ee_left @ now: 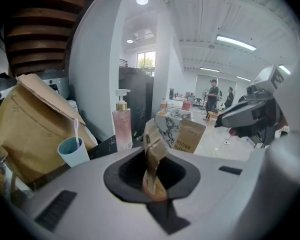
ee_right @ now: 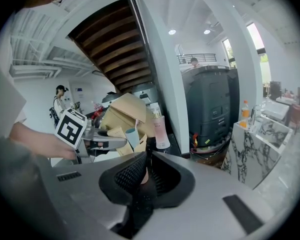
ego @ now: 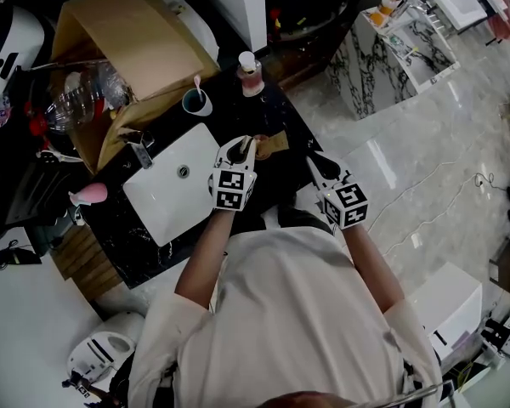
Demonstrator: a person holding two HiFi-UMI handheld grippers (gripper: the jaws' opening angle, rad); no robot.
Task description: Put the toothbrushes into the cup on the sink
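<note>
At the back edge of the white sink, on the black counter, the teal cup is stood upright and well clear of the basin, so that brushes can be dropped in from above. One pale toothbrush is already leant in it, head up. A pink pump bottle is set near it on the right. No loose toothbrush is seen elsewhere, so the next one is judged to be still packed. A creased brown carton is pinched on its lower end by the left gripper, whose jaws are drawn narrow against the card. The carton is held upright over the near right corner of the sink, probably so that it can be opened or emptied there. A second carton, printed with the word BRUSH, is seen just beyond it. The right gripper is held off the counter's right side, apart from the left one. Its jaws are brought together, and only a small pale sliver is shown between them in the right gripper view. What that sliver is cannot be told.
</note>
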